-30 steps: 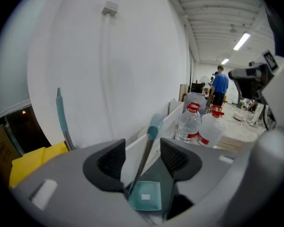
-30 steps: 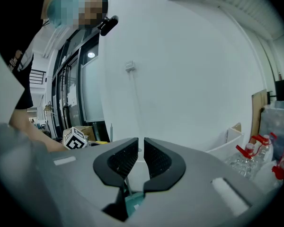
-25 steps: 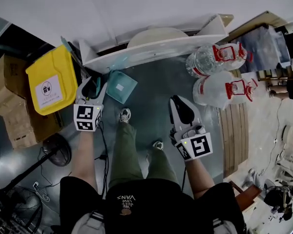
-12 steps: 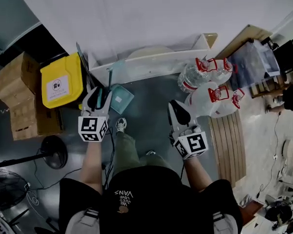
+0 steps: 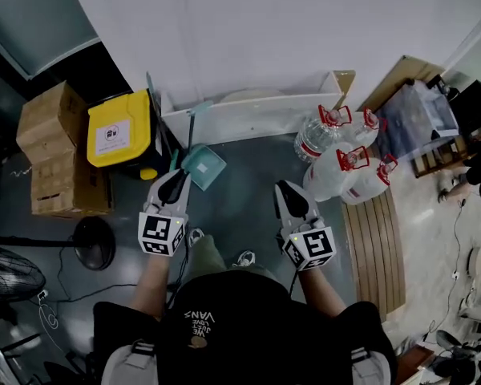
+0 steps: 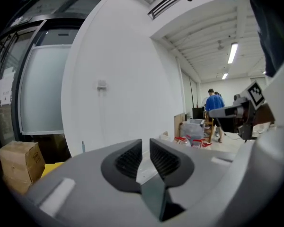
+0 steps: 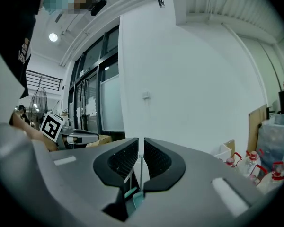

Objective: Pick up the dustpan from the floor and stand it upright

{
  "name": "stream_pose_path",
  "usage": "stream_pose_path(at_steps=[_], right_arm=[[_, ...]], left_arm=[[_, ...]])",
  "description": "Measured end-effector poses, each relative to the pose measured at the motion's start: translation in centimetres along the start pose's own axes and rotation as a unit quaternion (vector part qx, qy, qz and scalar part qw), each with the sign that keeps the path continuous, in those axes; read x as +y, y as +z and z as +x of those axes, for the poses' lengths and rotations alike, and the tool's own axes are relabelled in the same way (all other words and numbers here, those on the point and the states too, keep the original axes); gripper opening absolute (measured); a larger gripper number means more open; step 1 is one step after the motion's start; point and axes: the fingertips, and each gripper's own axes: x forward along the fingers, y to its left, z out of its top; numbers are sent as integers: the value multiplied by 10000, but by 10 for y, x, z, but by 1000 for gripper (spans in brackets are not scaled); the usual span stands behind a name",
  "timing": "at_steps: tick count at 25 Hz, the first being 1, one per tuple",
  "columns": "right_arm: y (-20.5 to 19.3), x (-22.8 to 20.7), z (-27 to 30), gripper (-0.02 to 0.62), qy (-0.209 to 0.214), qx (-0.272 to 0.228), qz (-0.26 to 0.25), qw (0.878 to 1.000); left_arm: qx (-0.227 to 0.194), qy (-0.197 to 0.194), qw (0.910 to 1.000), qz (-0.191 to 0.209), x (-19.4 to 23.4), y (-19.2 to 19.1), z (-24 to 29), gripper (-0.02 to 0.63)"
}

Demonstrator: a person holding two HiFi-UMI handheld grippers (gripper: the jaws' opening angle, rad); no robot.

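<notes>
**A:** At the foot of the plain white wall (image 5: pixel 248 30), what lies on the grey floor (image 5: pixel 240 175)?

**B:** A long white board (image 5: pixel 256 111) runs along the wall's base. Left of it are stacked brown cardboard boxes (image 5: pixel 56 159) and a yellow-lidded bin (image 5: pixel 119 131). Right of it are clear water jugs with red caps (image 5: pixel 341 171).

**A:** And the small teal plastic dustpan (image 5: pixel 203 167)?

**B:** It stands upright on the floor against the board, handle up, next to the bin.

**A:** Is it held?

**B:** No. The left gripper (image 5: pixel 176 181) hangs just short of it, apart. Its fingers (image 6: pixel 128 160) have just been closing to a narrow slit with nothing between them. The right gripper (image 5: pixel 287 192) is further right. Its fingers (image 7: pixel 118 162) are also a thin slit apart and empty, and the dustpan shows far off through the gap.
</notes>
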Motion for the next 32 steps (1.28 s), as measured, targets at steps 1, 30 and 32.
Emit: stream_pose_path(at_steps=[1, 30, 32], right_arm=[[-1, 6, -5, 38, 18, 9, 10, 10000], [-17, 156, -29, 2, -311, 204, 85, 9993], [-20, 165, -28, 2, -304, 240, 96, 9992]], left_arm=[[-8, -58, 10000, 10, -6, 2, -7, 100], [-446, -1083, 9929, -225, 4, 5, -144, 52], [-471, -1083, 9927, -261, 8, 2, -151, 52]])
